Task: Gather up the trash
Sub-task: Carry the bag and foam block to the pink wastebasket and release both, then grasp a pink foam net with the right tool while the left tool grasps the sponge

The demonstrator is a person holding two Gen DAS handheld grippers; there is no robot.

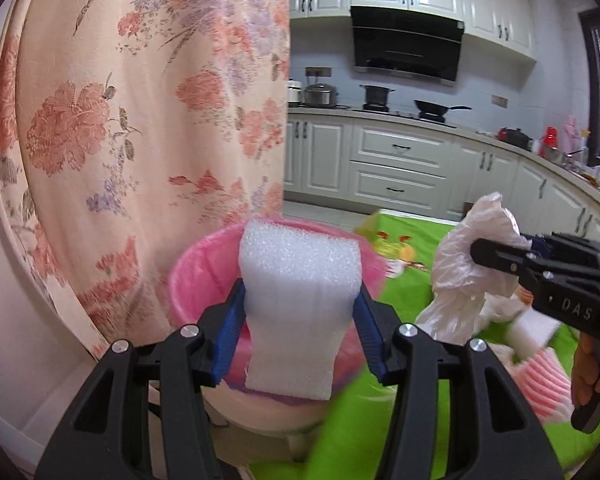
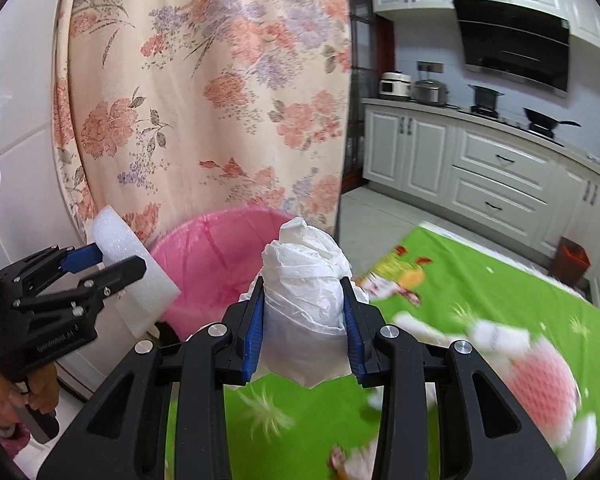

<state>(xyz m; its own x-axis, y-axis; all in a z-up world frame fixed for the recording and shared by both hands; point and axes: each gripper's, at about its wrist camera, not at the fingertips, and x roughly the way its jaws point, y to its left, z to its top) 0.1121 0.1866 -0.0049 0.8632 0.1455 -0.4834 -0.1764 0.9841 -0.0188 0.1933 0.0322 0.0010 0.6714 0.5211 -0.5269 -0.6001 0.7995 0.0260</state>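
Observation:
My left gripper [image 1: 298, 300] is shut on a white foam sheet [image 1: 296, 280] and holds it just in front of a bin lined with a pink bag [image 1: 196, 272]. My right gripper [image 2: 304, 312] is shut on a crumpled white plastic bag [image 2: 306, 280], held to the right of the same pink-lined bin [image 2: 216, 256]. In the left wrist view the right gripper [image 1: 484, 252] and its plastic bag [image 1: 468, 272] show at the right. In the right wrist view the left gripper [image 2: 108, 264] with the foam sheet [image 2: 136, 264] shows at the left.
A floral curtain [image 1: 140, 100] hangs right behind the bin. A green patterned tablecloth [image 2: 480, 280] carries more scraps: a pink foam net [image 2: 540, 380] and white pieces [image 1: 534, 330]. Kitchen cabinets [image 1: 396, 160] and a stove stand at the back.

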